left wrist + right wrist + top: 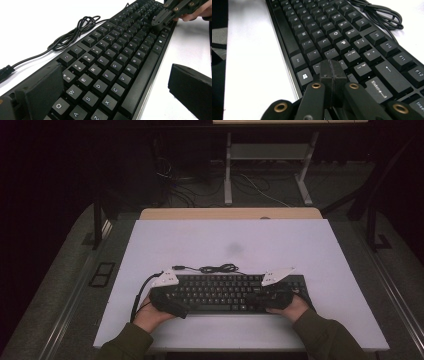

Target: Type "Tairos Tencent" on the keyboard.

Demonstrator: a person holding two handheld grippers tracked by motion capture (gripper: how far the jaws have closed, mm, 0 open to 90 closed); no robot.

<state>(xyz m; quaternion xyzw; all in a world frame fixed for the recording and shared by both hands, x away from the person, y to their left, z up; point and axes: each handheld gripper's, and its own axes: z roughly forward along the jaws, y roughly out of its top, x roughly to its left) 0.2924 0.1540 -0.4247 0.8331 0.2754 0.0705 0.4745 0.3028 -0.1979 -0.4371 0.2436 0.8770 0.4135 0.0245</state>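
Note:
A black keyboard point(225, 292) lies on the white tabletop point(230, 240) near its front edge, with its coiled cable point(215, 268) behind it. At the keyboard's left end my left gripper point(179, 301) is open. In the left gripper view its jaws point(115, 80) straddle that end: one stands by the far corner, the other over the table in front. My right gripper point(261, 296) is shut, pads pressed together with nothing between them. In the right gripper view its tips point(332, 67) sit just over the keys point(332, 32) left of Enter; contact is unclear. The right gripper point(162, 18) also appears far off in the left gripper view.
The cable point(75, 32) runs over the white surface beyond the keyboard. A wooden strip point(230, 213) borders the table's back. Behind it, a desk frame point(227, 170) and loose wires point(185, 185) stand on the dark floor. The person's sleeves point(325, 337) rest at the front edge.

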